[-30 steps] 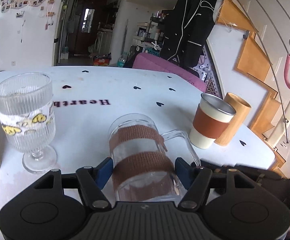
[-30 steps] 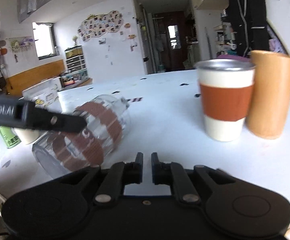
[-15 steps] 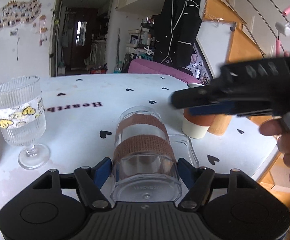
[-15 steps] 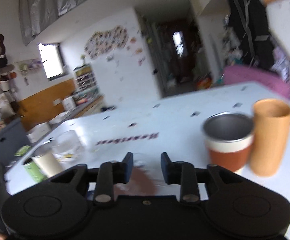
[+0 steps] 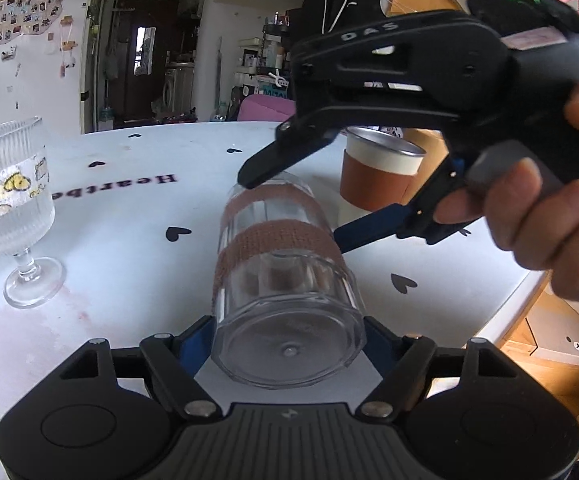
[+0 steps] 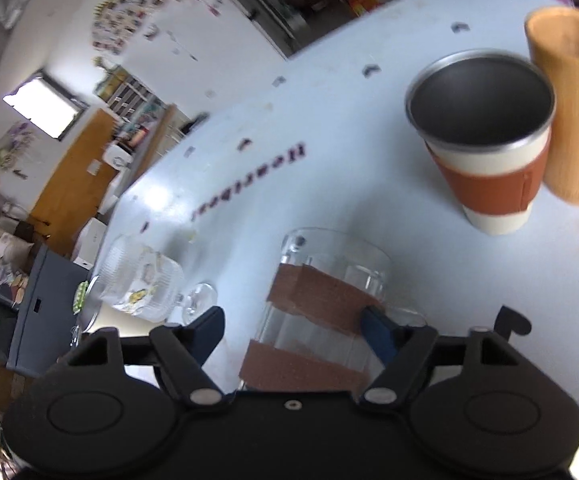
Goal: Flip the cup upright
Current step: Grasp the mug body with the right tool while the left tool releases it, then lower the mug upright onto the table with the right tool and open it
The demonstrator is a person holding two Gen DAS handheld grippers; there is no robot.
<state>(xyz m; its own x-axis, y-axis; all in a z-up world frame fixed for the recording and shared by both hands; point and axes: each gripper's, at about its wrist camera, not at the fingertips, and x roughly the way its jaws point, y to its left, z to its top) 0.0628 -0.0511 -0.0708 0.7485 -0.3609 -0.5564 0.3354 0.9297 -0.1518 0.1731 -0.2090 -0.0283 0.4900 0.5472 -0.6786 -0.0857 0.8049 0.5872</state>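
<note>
Two tools: left tool point(image 5: 289, 344) clamps tilted glass cup point(image 5: 285, 280); right tool point(image 6: 293, 328) spread around it.
Counter point(image 5: 129, 248): white, heart-printed.

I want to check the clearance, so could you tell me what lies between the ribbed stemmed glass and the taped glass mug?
Only bare white tablecloth with one black heart print lies between the ribbed stemmed glass and the taped glass mug, as the left wrist view shows.

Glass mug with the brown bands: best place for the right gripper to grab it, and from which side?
Grip the glass mug across its cylindrical body near the mouth end, coming from above. It lies on its side with its base already pinched by the left gripper, so only the far half is free. The right gripper is open, straddling the body. Probably avoid the handle: thin and off-centre.
</note>
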